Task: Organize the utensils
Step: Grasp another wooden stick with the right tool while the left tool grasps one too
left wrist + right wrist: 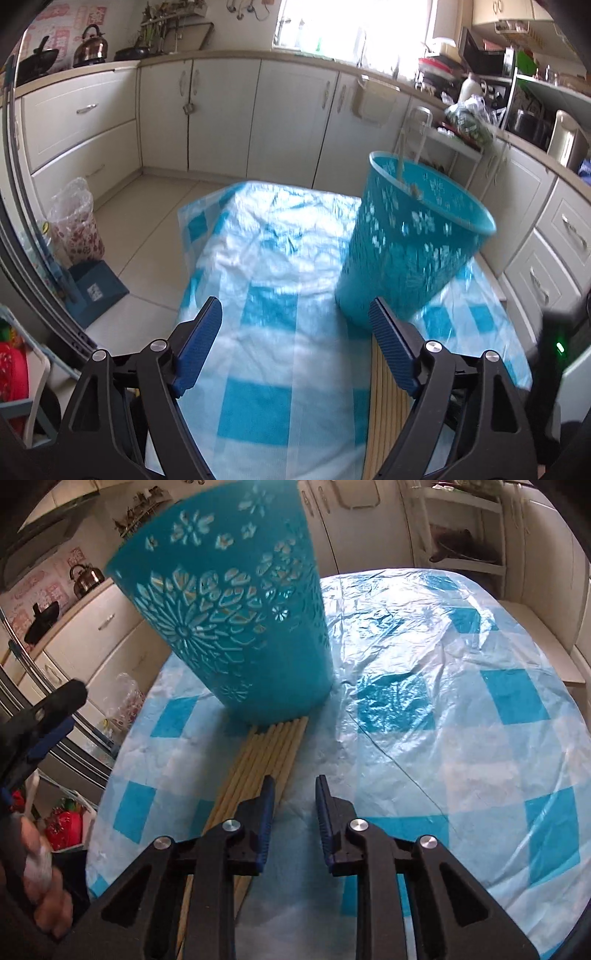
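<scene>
A teal perforated basket (413, 236) (236, 627) stands on the blue-and-white checked tablecloth (280, 258) (461, 720), with a pale stick (400, 168) poking up inside it. A row of pale wooden chopsticks (258, 760) (384, 413) lies flat on the cloth, one end touching the basket's foot. My left gripper (295, 310) is wide open just in front of the basket, its right finger over the chopsticks. My right gripper (295, 782) hovers low beside the chopsticks, jaws a narrow gap apart with nothing between them; its left finger overlaps the sticks' edge.
White kitchen cabinets (221, 110) wrap around the table. A white wire rack (443, 147) stands behind the basket. On the floor at the left are a plastic bag (74, 225) and a blue box (96, 291). A hand (40, 886) holds the left gripper.
</scene>
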Action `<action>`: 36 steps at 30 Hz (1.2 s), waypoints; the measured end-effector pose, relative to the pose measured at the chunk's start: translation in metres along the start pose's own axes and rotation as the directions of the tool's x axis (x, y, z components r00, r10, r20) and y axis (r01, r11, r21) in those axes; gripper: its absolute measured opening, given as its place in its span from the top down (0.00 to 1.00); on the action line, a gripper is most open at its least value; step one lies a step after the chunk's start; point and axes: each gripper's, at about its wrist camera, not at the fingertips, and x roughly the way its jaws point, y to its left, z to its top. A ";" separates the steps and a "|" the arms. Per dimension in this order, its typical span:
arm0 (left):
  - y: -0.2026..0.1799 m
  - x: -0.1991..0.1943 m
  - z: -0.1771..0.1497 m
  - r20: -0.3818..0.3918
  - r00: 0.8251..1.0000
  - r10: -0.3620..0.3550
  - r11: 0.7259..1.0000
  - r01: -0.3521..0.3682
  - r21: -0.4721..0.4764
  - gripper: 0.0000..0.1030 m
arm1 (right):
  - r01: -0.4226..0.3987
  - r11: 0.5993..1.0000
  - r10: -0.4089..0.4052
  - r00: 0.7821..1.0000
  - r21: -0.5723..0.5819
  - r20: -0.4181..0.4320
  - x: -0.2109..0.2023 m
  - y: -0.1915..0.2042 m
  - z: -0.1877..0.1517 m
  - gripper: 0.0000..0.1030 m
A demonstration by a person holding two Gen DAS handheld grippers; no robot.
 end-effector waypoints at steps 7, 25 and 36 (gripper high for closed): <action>-0.020 0.020 -0.019 -0.122 0.992 -0.015 0.995 0.027 0.097 0.24 | 0.092 0.979 -0.098 0.995 -0.183 -0.024 0.001 0.016 -0.004 0.89; -0.065 0.088 -0.042 -0.299 0.952 0.074 0.969 0.002 0.247 0.31 | 0.019 0.988 -0.026 0.999 -0.151 -0.045 -0.015 -0.024 -0.007 0.92; -0.055 0.084 -0.034 -0.298 0.953 0.058 0.977 0.007 0.212 0.32 | 0.002 0.990 -0.008 0.999 -0.141 -0.042 -0.017 -0.028 -0.007 0.92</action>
